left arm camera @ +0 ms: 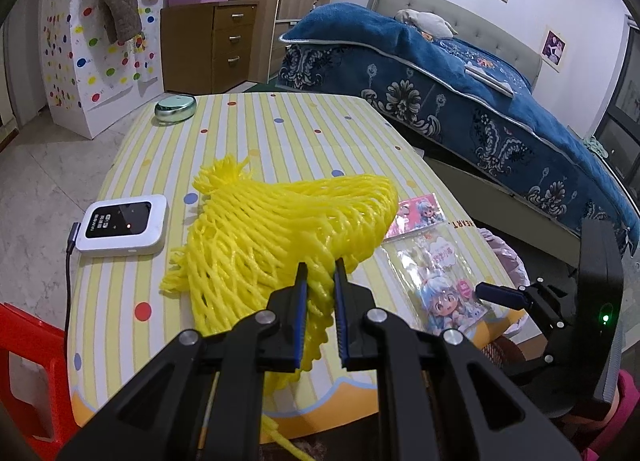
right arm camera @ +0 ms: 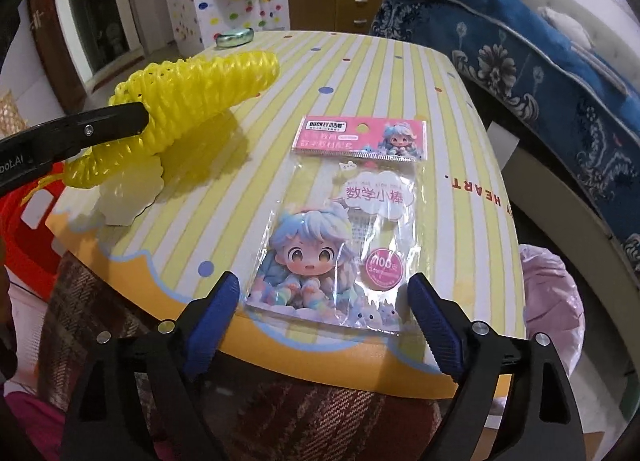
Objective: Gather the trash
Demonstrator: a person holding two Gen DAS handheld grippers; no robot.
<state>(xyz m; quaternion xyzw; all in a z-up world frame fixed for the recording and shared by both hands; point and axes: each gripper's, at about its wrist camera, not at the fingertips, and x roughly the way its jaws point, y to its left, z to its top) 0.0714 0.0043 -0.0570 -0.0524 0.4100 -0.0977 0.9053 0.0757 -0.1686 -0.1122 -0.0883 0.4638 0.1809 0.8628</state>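
My left gripper [left arm camera: 321, 273] is shut on a yellow foam fruit net [left arm camera: 280, 229], pinching its near edge between the blue pads. In the right wrist view the net [right arm camera: 192, 93] slants up off the striped table [right arm camera: 400, 73], with the left gripper's black finger [right arm camera: 100, 129] on it. A clear plastic packet [right arm camera: 344, 229] with a cartoon figure and a pink header lies flat near the table's front edge. My right gripper [right arm camera: 323, 279] stands open, its fingers on either side of the packet's near end, not pressing on it. The packet [left arm camera: 444, 285] also shows in the left wrist view.
A white pocket router [left arm camera: 124, 227] with a cable lies at the table's left, a green round tin [left arm camera: 175, 109] at the far corner. A red stool [left arm camera: 24, 361] stands left, a pink plastic bag [right arm camera: 552, 301] right, a blue-covered bed [left arm camera: 460, 81] beyond.
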